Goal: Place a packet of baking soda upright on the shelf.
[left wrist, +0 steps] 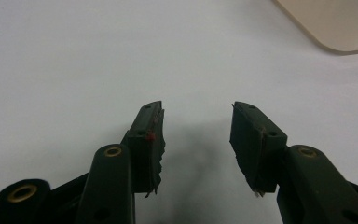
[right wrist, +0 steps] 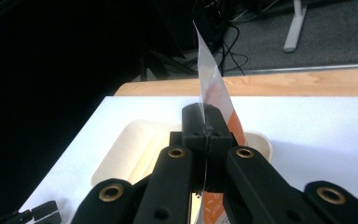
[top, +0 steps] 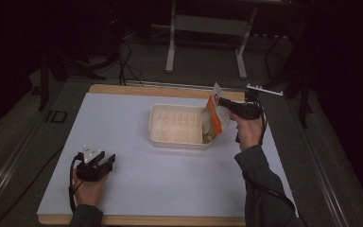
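Two claws work over a white surface (top: pixel 137 179) with a wood edge showing at its far and near sides. The left claw (top: pixel 105 162) rests low at the near left, held in a hand (top: pixel 89 189), its jaws spread wide with nothing between them; in the left gripper view the left claw (left wrist: pixel 196 135) shows bare white surface in the gap, and a corner of the tray (left wrist: pixel 335 23) sits at the far right. The right claw (top: pixel 222 102) is raised at the far right, held in the right hand (top: pixel 248 132), its jaws pressed together on the upper part of an orange and white bag (top: pixel 213 118). The bag hangs tilted, its lower end inside the right end of the tray (top: pixel 177 125), a cream tray with gridded compartments lying far of centre. In the right gripper view the right claw (right wrist: pixel 207 126) pinches the bag (right wrist: pixel 209 79) edge-on, the clear top of it standing up above the jaws, with the tray (right wrist: pixel 135 149) beyond and below. The two claws are well apart.
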